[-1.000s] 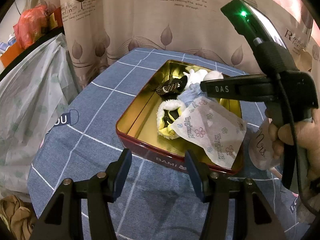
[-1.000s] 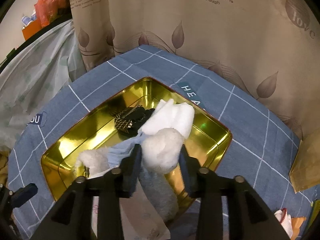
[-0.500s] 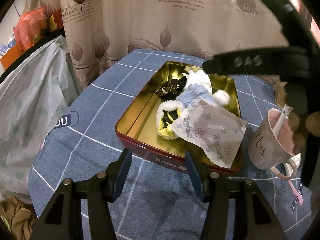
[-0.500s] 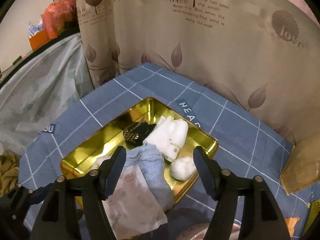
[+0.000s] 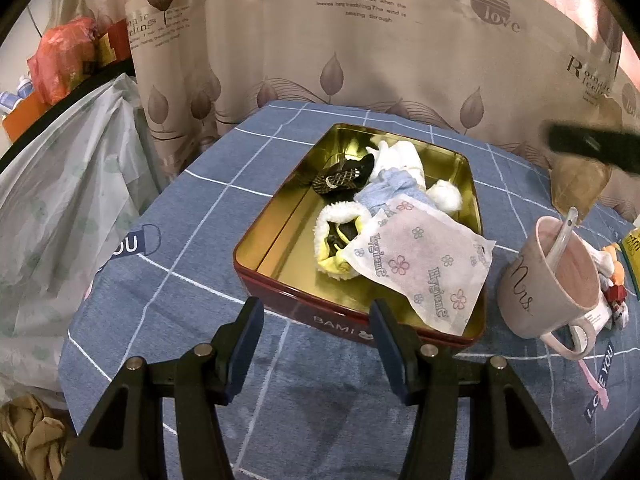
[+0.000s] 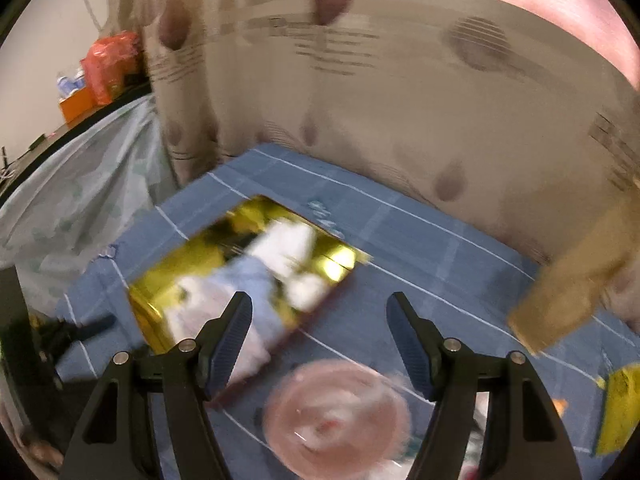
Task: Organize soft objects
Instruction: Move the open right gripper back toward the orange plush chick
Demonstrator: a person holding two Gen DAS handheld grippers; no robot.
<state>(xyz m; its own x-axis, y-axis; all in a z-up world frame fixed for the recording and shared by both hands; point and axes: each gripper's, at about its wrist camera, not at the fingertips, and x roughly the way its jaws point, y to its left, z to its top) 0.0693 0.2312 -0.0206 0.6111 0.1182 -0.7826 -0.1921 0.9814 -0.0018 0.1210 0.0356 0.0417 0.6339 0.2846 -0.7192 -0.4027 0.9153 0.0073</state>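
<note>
Gold-lined and red outside, the tin (image 5: 280,240) sat on the blue checked cloth (image 5: 180,272) of the worktop, close in front of the left hand-held gripper (image 5: 316,344), whose jaws stood wide apart with nothing between them. Inside the tin lay the soft things: a white towel (image 5: 402,156) at the far end, a black woven piece (image 5: 340,178) just beside it, a light blue cloth (image 5: 386,192) partly under a flowered tissue sheet (image 5: 420,260), a small white ball (image 5: 446,196) near the right wall, and a yellow slipper with white fleece trim (image 5: 334,240) touching the tissue sheet. One corner of the tissue sheet hung over the tin's near right rim. A pink mug (image 5: 552,280) with a spoon (image 5: 562,236) stood just right of the tin. The right hand-held gripper (image 6: 320,340), also spread wide and empty, hung above the mug (image 6: 336,416) in a blurred right wrist view, well clear of the tin (image 6: 152,304). A leaf-printed curtain (image 5: 360,52) closed the background.
</note>
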